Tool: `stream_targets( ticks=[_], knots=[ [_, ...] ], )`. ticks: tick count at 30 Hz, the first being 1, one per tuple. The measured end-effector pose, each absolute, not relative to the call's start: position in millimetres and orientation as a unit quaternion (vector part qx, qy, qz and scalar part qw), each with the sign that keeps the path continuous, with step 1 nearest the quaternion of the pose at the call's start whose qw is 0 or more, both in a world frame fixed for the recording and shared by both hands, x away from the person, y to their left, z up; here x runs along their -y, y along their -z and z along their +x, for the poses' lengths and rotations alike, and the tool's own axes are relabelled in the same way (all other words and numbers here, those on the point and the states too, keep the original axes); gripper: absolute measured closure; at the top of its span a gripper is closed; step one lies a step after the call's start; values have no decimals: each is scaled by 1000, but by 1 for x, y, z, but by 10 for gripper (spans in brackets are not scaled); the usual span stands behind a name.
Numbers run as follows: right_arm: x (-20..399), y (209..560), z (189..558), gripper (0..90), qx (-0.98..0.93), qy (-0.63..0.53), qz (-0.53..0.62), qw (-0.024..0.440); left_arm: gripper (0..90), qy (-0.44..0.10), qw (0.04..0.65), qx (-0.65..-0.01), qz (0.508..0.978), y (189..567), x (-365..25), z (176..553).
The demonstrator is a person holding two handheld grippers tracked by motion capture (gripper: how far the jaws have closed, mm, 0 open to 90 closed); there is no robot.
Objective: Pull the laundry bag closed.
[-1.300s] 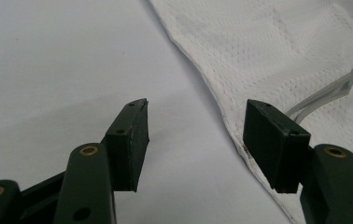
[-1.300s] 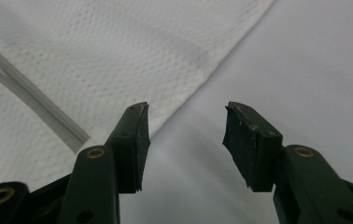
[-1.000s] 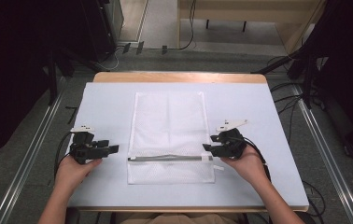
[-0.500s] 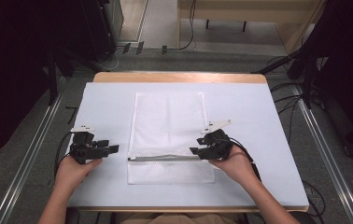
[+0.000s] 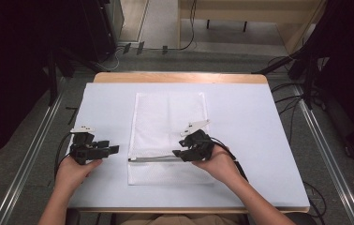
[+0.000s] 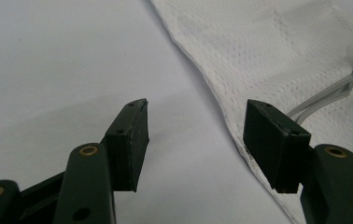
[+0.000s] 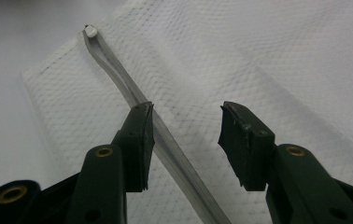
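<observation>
A white mesh bag (image 5: 168,122) lies flat in the middle of the table, with a grey zipper (image 5: 151,159) running across its near end. My right gripper (image 5: 177,153) hovers over the zipper's right part. In the right gripper view the right gripper (image 7: 186,123) is open; its jaws have just been closing a little, with nothing pinched. The zipper (image 7: 118,65) passes under the left jaw toward its white end (image 7: 90,31). My left gripper (image 5: 114,149) rests left of the bag, open. In the left gripper view the left gripper (image 6: 195,126) stands at the bag's edge (image 6: 277,51).
A pale mat covers the table (image 5: 259,140), with a wooden strip (image 5: 180,78) along its far edge. Metal rails (image 5: 30,154) run along both sides on the floor. Cables (image 5: 119,51) and dark equipment stand beyond the table.
The right gripper has slid left from the bag's right edge onto the bag, along the zipper. The left gripper has kept still.
</observation>
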State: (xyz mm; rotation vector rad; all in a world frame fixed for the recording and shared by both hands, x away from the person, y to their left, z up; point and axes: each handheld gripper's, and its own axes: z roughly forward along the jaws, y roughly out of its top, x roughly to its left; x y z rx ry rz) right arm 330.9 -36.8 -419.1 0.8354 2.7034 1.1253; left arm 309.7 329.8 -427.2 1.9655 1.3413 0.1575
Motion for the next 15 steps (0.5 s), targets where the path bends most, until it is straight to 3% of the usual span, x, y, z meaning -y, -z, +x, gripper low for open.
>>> stream_targets(
  ticks=[15],
  knots=[
    [-13,420,330,596,-898,-368,240,20,409,-63,370,-521,767,427,-330,309]
  ],
)
